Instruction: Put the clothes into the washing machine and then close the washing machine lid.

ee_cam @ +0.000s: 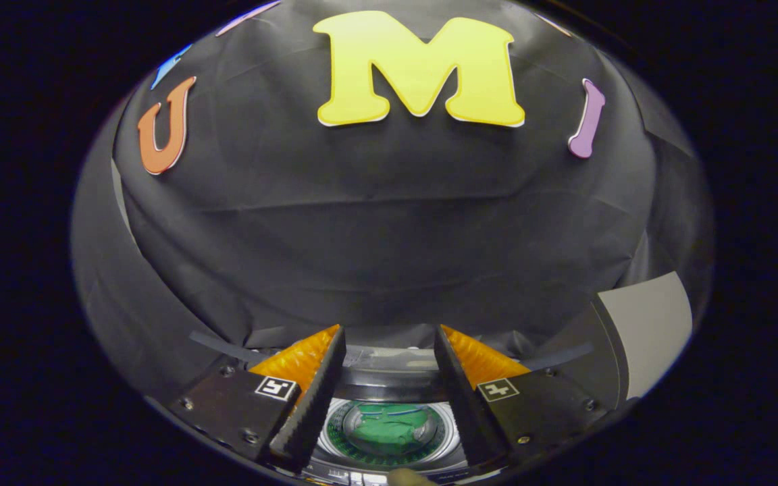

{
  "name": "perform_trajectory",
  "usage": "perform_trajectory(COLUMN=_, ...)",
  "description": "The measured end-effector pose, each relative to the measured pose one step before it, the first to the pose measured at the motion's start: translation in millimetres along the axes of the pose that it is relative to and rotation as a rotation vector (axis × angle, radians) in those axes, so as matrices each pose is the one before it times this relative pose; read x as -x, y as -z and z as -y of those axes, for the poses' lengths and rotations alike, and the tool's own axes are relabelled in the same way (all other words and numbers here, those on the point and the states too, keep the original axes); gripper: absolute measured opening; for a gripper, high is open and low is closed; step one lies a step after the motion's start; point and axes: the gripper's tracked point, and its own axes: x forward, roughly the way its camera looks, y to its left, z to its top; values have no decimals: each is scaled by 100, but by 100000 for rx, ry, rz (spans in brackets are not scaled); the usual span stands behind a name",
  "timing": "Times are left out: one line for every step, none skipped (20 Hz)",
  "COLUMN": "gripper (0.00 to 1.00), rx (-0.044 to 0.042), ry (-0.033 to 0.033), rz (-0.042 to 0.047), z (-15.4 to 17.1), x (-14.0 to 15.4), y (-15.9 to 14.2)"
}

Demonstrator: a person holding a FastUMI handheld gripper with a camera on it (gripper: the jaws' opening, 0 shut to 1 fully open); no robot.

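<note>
Gripper (389,337) fingers spread wide, holding nothing. Between and below them: washing machine (389,388) with green clothes (392,426) in its drum. Black cloth wall beyond. Machine's lid hard to make out.

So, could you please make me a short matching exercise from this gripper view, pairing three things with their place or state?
Things:
1. gripper
2. cloth
3. washer

Places or states:
A. green, lying inside the drum
B. open, holding nothing
C. below the fingers, opening facing up, with the booth wall beyond it

Pairs: 1-B, 2-A, 3-C
</note>
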Motion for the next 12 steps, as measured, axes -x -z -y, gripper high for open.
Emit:
perform_trajectory(gripper=83, rx=427, ry=-313, rz=663, z=-135, x=216, y=47)
perform_trajectory(gripper=83, rx=84, ry=-340, rz=401, z=-47, x=22, y=214)
perform_trajectory(gripper=83, rx=-143, ry=-380, rz=398, z=-86, x=65, y=89)
perform_trajectory(gripper=83, rx=-135, ry=-261, rz=361, z=-54, x=132, y=82)
perform_trajectory(gripper=83, rx=99, ry=-306, rz=340, z=74, x=194, y=259)
perform_trajectory(gripper=83, rx=109, ry=-214, rz=293, z=22, x=238, y=129)
perform_trajectory(gripper=83, rx=131, ry=-293, rz=249, z=-163, x=274, y=203)
perform_trajectory(gripper=83, rx=44, ry=-230, rz=139, z=-76, x=257, y=248)
perform_trajectory(gripper=83, rx=47, ry=-276, rz=21, z=-96, x=473, y=464)
perform_trajectory(gripper=83, rx=18, ry=-288, rz=-153, z=-10, x=348, y=479)
perform_trajectory(gripper=83, rx=32, ry=-129, rz=-202, z=60, x=515, y=559)
perform_trajectory(gripper=83, rx=276, ry=-139, rz=-565, z=107, x=475, y=648)
